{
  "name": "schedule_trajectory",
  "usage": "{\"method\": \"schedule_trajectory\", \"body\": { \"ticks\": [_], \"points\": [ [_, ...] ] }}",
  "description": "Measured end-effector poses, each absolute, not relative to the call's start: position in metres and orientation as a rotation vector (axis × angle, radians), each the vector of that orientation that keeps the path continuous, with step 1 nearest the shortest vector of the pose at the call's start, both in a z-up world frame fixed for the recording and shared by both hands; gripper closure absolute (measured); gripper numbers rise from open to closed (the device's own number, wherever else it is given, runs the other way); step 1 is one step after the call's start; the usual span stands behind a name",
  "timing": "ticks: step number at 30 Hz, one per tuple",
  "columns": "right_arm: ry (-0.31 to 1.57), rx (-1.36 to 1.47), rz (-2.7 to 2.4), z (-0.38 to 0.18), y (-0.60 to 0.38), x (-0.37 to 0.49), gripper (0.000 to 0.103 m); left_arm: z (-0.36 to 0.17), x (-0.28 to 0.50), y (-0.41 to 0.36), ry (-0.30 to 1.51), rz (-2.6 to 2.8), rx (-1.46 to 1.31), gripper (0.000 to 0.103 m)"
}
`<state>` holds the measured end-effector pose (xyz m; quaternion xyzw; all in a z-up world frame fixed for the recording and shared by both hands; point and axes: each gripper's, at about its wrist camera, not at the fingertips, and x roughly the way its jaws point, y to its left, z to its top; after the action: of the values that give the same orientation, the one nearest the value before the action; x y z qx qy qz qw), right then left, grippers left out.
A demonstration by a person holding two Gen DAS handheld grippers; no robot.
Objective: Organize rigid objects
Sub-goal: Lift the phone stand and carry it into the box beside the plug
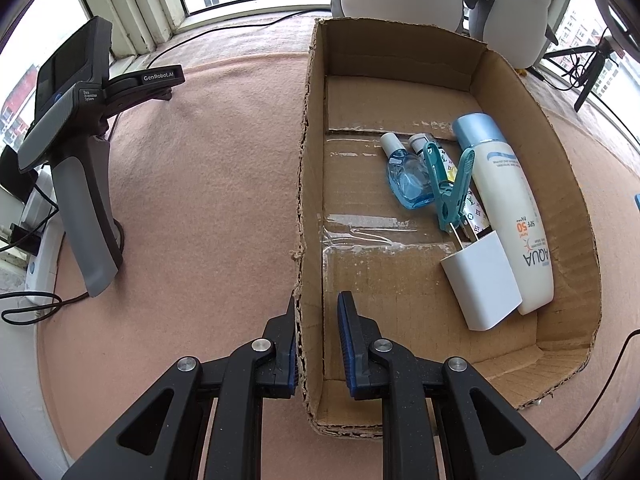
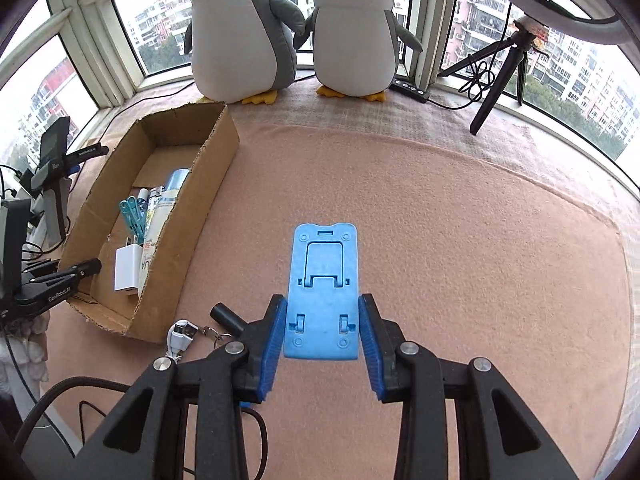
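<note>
Left wrist view, far left: a spare grey-and-black handheld gripper unit (image 1: pixel 76 152) stands upright on the pink felt-like mat (image 1: pixel 208 184), cables and white power strip beside it. The left gripper (image 1: pixel 317 344) straddles the near-left wall of the open brown corrugated cardboard box (image 1: pixel 304 184), one blue ribbed pad outside touching the ragged wall edge, the other pad inside with a gap showing, jaws at their tightest, pinching that wall.

Box contents, left to right: small clear blue glass bottle with white cap (image 1: pixel 408 176), teal plastic clothespin (image 1: pixel 448 188) lying across a slim patterned tube (image 1: pixel 476 216), white rectangular plastic charger block (image 1: pixel 482 280) with prongs up, tall white sunscreen bottle with pale blue cap (image 1: pixel 508 208) against the right wall. All lie flat, touching one another. Tape strips on box floor.

Right wrist view: box sits left; near its corner a white USB cable plug (image 2: pixel 182 332), a black cylinder (image 2: pixel 228 318) and key ring on the mat. The right gripper (image 2: pixel 323 344) holds a flat light-blue moulded plastic folding phone stand (image 2: pixel 322 292) between its blue ribbed pads (image 2: pixel 276 340), stand pointing forward, above the mat right of the box. Both pads meet its side edges.

Background: two grey-white plush penguins (image 2: pixel 296 28) on the sill, black tripod (image 2: pixel 500 72) at right.
</note>
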<state>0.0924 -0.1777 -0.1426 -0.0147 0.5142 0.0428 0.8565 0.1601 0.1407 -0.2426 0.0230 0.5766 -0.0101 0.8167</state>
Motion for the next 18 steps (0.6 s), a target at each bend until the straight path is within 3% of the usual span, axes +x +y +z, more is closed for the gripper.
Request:
{"method": "schedule_trajectory", "body": {
  "ticks": [9,18],
  "points": [
    [0.990,0.016,0.161,-0.079,-0.194,0.019,0.070,-0.244,0.163,0.147,1.267,-0.024,-0.005,0.085],
    [0.932,0.054,0.251,-0.062,-0.132,0.003,0.070,-0.244,0.168,0.146,1.271,-0.075,0.041,0.085]
  ]
}}
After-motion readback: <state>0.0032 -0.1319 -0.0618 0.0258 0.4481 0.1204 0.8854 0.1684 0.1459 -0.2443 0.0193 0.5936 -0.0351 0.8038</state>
